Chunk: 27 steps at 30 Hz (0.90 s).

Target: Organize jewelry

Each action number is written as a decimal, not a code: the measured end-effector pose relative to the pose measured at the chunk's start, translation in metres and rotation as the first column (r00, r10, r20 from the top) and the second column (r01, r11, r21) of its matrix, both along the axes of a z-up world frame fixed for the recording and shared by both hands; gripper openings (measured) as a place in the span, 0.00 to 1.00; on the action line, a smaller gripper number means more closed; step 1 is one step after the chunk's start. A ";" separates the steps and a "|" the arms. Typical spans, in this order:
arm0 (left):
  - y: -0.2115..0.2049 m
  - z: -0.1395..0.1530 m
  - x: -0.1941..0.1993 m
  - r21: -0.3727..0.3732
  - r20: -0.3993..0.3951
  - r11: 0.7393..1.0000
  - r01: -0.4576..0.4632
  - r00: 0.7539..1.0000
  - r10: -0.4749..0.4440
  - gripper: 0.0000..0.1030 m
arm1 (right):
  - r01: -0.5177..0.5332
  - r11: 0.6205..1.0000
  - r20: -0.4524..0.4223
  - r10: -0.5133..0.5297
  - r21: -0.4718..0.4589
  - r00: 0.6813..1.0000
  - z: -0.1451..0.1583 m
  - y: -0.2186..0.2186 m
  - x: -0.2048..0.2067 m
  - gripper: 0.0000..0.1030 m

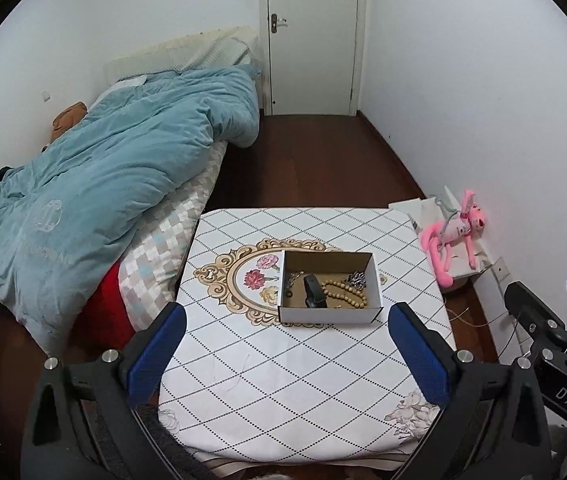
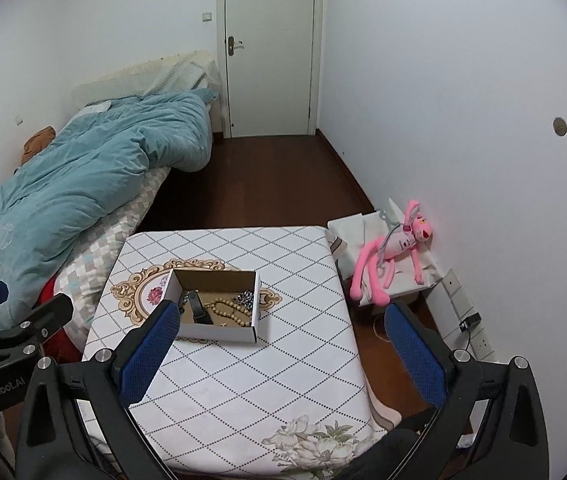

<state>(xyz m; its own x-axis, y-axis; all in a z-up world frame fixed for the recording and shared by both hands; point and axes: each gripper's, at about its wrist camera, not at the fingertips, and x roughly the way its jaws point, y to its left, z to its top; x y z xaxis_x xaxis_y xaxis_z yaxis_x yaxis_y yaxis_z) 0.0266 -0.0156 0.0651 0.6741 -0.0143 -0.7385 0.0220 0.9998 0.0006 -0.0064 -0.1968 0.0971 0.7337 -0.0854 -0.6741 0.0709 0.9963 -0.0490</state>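
A small cardboard box (image 1: pixel 331 286) sits a little far of the middle of the desk (image 1: pixel 303 380), its open top facing up so the pieces inside can be reached from above. In it lie a string of tan wooden beads (image 1: pixel 343 292), a dark band that looks like a watch or fitness strap (image 1: pixel 314 291) left of the beads, a silvery chain (image 1: pixel 357 279) against the far right wall, and another small metal piece (image 1: pixel 292 278) at the left wall. All the jewelry seen here is in the box; none lies loose on the patterned cloth.

The left claw (image 1: pixel 287 350) hangs above the near half of the desk with its blue pads spread wide and nothing between them, released. The right claw (image 2: pixel 283 346) is likewise spread and empty, held nearer the right edge of the desk, its left pad crossing the near left corner of the box in its own view, though it appears to be above the box, not touching it. Both are held back and high, which probably keeps the whole box in view before a piece is picked.

A bed with a teal duvet (image 1: pixel 95 184) lies to the left, and a pink plush toy (image 2: pixel 395 252) rests on a low white stand to the right by the wall.
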 end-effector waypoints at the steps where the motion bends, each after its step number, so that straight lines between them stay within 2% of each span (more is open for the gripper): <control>1: -0.001 -0.002 0.003 0.005 -0.013 1.000 -0.004 1.000 0.004 1.00 | 0.001 1.000 -0.008 -0.001 0.000 1.000 -0.002 -0.001 0.004 1.00; 6: -0.003 -0.013 0.019 0.021 -0.067 1.000 -0.008 0.998 0.009 1.00 | -0.001 1.000 -0.057 0.001 -0.002 0.998 -0.013 -0.003 0.024 1.00; 27: -0.002 -0.043 0.053 0.029 -0.161 1.000 -0.012 0.987 0.017 1.00 | -0.015 1.000 -0.183 0.011 -0.022 0.983 -0.052 0.002 0.074 1.00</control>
